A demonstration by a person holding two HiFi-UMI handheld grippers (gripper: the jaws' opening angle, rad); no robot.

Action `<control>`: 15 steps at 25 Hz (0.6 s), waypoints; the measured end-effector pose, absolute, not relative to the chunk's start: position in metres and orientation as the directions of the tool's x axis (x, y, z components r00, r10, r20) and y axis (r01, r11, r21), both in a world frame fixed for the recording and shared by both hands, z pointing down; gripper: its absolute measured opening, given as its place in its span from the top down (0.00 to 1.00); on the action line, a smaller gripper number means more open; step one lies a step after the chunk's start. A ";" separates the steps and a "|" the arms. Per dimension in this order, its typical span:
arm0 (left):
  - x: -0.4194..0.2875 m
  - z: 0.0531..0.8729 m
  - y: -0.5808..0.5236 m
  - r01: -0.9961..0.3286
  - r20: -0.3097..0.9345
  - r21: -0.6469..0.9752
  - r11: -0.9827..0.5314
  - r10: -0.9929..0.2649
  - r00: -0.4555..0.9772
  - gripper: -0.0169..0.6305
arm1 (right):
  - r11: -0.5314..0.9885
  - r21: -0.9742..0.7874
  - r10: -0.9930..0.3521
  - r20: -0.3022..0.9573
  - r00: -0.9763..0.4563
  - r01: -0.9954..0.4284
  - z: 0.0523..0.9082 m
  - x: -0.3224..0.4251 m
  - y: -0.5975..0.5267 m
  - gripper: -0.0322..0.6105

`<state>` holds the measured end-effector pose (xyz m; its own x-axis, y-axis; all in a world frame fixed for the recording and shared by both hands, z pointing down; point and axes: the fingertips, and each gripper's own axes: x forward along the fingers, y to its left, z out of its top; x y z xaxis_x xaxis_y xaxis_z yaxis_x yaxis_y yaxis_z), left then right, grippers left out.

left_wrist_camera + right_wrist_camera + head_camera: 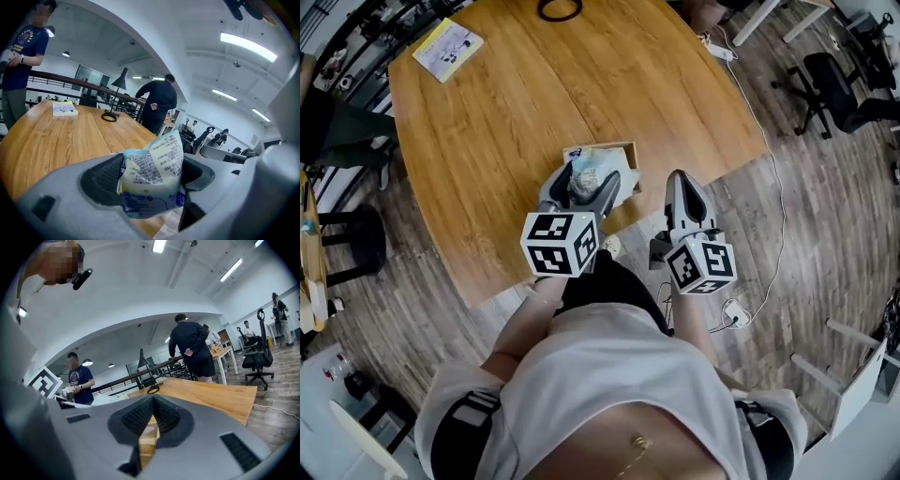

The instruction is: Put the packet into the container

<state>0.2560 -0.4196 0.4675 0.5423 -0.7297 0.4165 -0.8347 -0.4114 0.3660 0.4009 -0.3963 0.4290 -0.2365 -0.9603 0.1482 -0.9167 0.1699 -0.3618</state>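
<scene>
My left tool (pixel 150 177) clamps the packet (pixel 154 161) between its pads, the packet's long axis upright across the jaws; my right tool (pixel 151 413) is clenched, empty.

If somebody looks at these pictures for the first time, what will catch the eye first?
First the crumpled white and blue packet, clamped between the jaws of the left gripper, over the small wooden box at the near edge of the table. Next, the right gripper beside it, jaws together and empty.
</scene>
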 end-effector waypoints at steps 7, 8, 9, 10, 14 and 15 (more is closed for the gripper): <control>0.261 0.481 -0.425 -0.868 0.522 0.373 -0.328 -0.699 0.489 0.44 | 0.199 -0.379 -0.945 0.170 -0.279 -0.904 0.435 0.397 -0.416 0.93; 0.262 0.483 -0.426 -0.870 0.532 0.374 -0.320 -0.695 0.484 0.44 | 0.199 -0.383 -0.944 0.174 -0.282 -0.902 0.436 0.396 -0.419 0.93; 0.262 0.485 -0.428 -0.872 0.543 0.378 -0.311 -0.688 0.481 0.44 | 0.198 -0.386 -0.942 0.178 -0.284 -0.901 0.437 0.395 -0.421 0.93; 0.262 0.487 -0.430 -0.873 0.555 0.384 -0.300 -0.680 0.478 0.44 | 0.198 -0.388 -0.941 0.182 -0.286 -0.900 0.438 0.394 -0.423 0.93; 0.257 0.494 -0.437 -0.882 0.598 0.394 -0.259 -0.656 0.460 0.44 | 0.196 -0.387 -0.939 0.192 -0.286 -0.901 0.438 0.389 -0.433 0.93; 0.256 0.496 -0.438 -0.884 0.609 0.393 -0.254 -0.648 0.457 0.44 | 0.192 -0.387 -0.939 0.195 -0.283 -0.902 0.437 0.389 -0.435 0.93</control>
